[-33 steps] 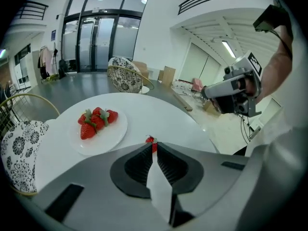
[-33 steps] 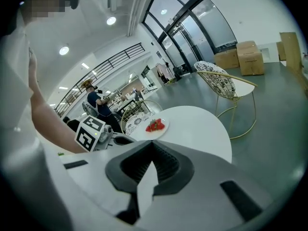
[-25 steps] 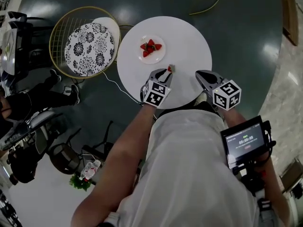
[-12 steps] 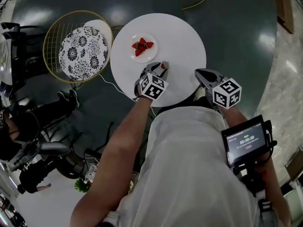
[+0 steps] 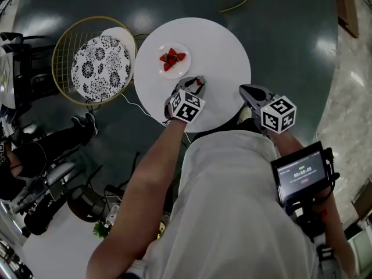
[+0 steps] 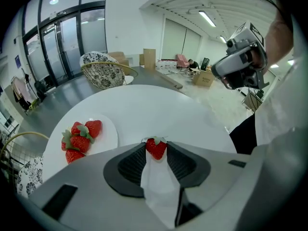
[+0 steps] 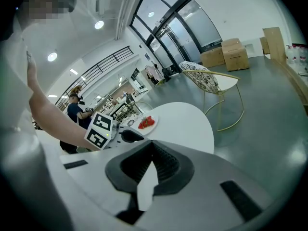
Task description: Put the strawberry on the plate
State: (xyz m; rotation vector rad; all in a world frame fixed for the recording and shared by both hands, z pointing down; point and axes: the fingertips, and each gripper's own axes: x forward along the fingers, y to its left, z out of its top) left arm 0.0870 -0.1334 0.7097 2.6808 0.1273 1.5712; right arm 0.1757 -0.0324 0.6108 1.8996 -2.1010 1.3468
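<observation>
Left tongs (image 5: 197,83): pitched down over the table (image 6: 159,105). The jaws have just opened wide, then eased in a touch. Their tips bracket one loose strawberry (image 6: 156,147) sitting on the table, with no squeeze evident; seemingly set for pickup. Plate (image 6: 108,129): near, at 10 o'clock of the strawberry, bearing other berries (image 6: 79,138), so the carry looks short. Right tongs (image 7: 153,143): closed on nothing, parked at 3 o'clock, clear of that route.
</observation>
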